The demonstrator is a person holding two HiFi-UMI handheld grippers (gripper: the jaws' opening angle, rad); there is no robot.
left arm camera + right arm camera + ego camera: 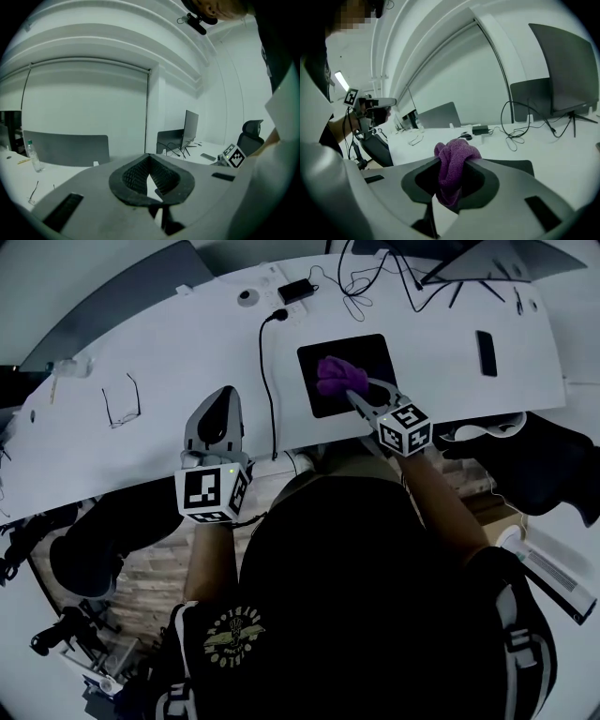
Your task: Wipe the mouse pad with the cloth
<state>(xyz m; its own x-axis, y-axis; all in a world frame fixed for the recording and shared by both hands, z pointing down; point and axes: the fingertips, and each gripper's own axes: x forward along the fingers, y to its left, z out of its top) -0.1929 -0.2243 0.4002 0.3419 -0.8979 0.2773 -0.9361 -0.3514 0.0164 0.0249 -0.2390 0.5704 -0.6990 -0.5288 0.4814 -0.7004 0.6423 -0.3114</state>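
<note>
We hold the right tongs [354, 395] clamped on the purple cloth [333, 376], with the mouse pad [366, 348] beneath their tips. The left tongs [225, 401] are closed and empty.

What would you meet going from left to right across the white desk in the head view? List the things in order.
eyeglasses → left gripper → black cable → purple cloth over the mouse pad → phone
</note>
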